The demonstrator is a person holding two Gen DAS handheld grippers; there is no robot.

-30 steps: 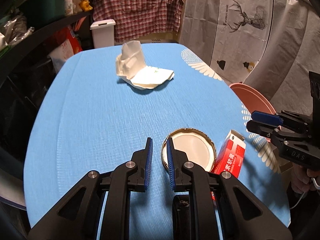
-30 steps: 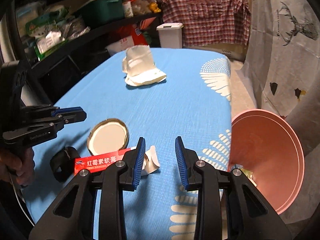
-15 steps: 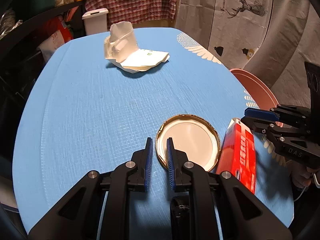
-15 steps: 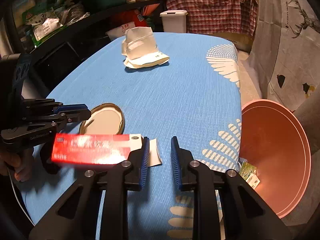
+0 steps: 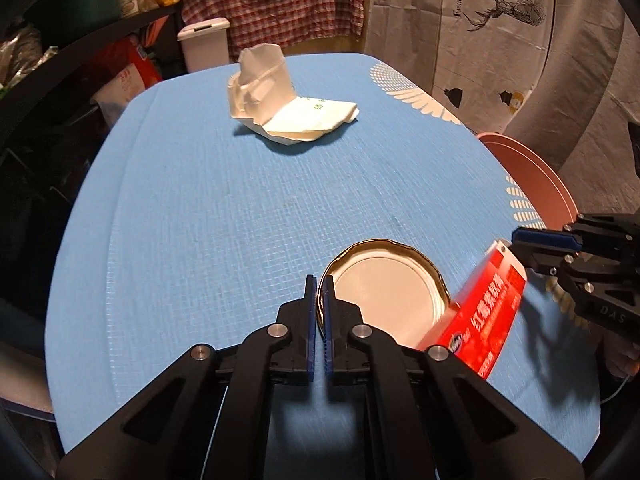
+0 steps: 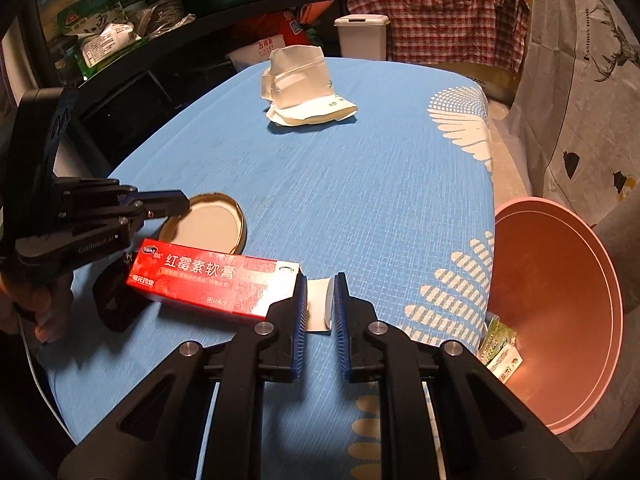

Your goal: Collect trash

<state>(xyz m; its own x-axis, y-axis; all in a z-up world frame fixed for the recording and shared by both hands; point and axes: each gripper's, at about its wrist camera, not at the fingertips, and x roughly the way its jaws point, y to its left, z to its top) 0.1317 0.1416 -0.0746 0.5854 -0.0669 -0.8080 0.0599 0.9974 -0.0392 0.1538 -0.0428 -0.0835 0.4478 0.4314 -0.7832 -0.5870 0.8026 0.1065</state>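
My right gripper (image 6: 320,300) is shut on the white end flap of a red ointment box (image 6: 212,276) and holds it lifted above the blue table; the box (image 5: 484,316) also shows in the left wrist view. My left gripper (image 5: 319,300) is shut on the rim of a gold jar lid (image 5: 384,292), which lies upside down on the table. The lid also shows in the right wrist view (image 6: 208,228). A crumpled white paper bag (image 5: 276,100) lies at the far end. A pink bin (image 6: 560,320) stands beside the table on the right.
The blue table (image 5: 200,220) has a white feather print along its right edge. A white lidded bin (image 5: 206,44) and dark cluttered shelves (image 6: 120,20) stand beyond and left. A black strap (image 6: 116,300) lies by the box. Small packets (image 6: 500,344) lie in the pink bin.
My right gripper closed on the box's end flap and lifted the box off the table. My left gripper closed on the jar lid's rim.
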